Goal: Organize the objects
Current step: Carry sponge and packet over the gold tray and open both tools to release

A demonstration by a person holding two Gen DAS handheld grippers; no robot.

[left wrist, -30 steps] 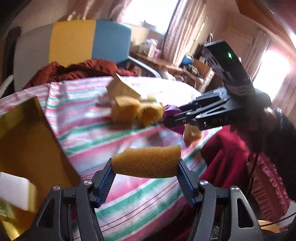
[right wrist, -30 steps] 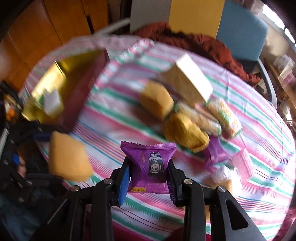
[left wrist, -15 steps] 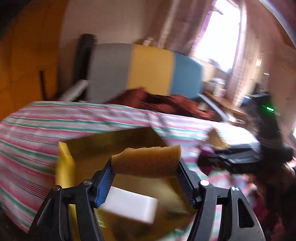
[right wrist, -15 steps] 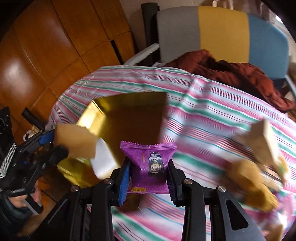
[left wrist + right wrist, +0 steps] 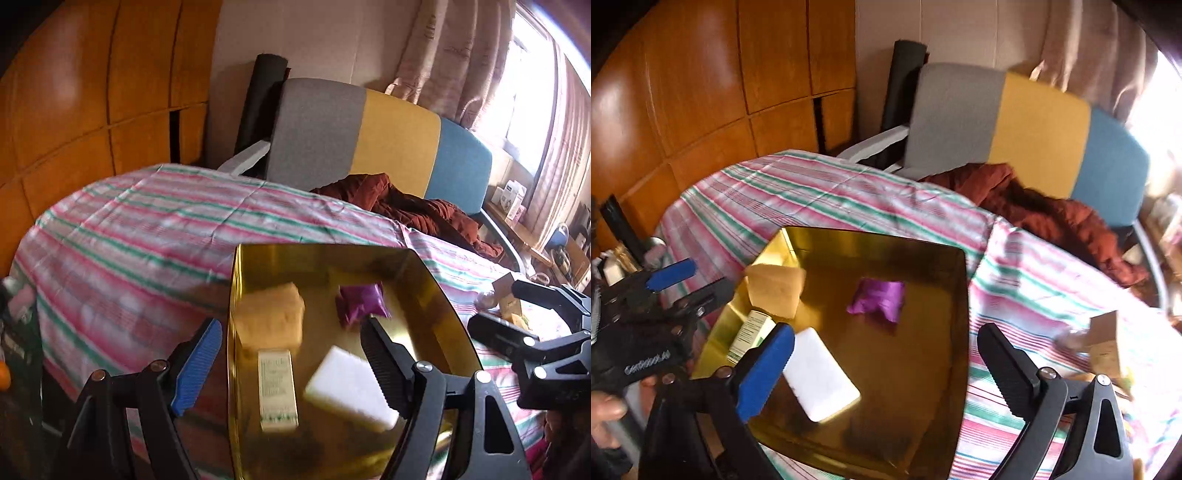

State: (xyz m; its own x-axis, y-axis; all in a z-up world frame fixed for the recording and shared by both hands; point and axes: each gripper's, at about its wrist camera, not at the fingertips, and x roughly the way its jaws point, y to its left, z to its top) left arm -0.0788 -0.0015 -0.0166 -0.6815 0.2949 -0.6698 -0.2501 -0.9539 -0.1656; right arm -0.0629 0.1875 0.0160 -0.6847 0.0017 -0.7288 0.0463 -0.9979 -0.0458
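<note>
Both grippers spread, empty, over gold box (image 5: 962, 314): left gripper (image 5: 291, 354), right gripper (image 5: 886, 365). Sponge (image 5: 271, 317), purple packet (image 5: 877, 301) lie inside, sorted.

A lived-in room at home

Beyond the tongs: a striped tablecloth (image 5: 147, 229), a grey, yellow and blue chair (image 5: 1027, 125) with a rust-red garment (image 5: 1052, 214), wooden wall panels (image 5: 92, 92) to their left, curtains (image 5: 443, 55) to their right.

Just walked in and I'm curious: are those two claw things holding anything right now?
Left gripper: open, holding nothing.
Right gripper: open, holding nothing.
</note>
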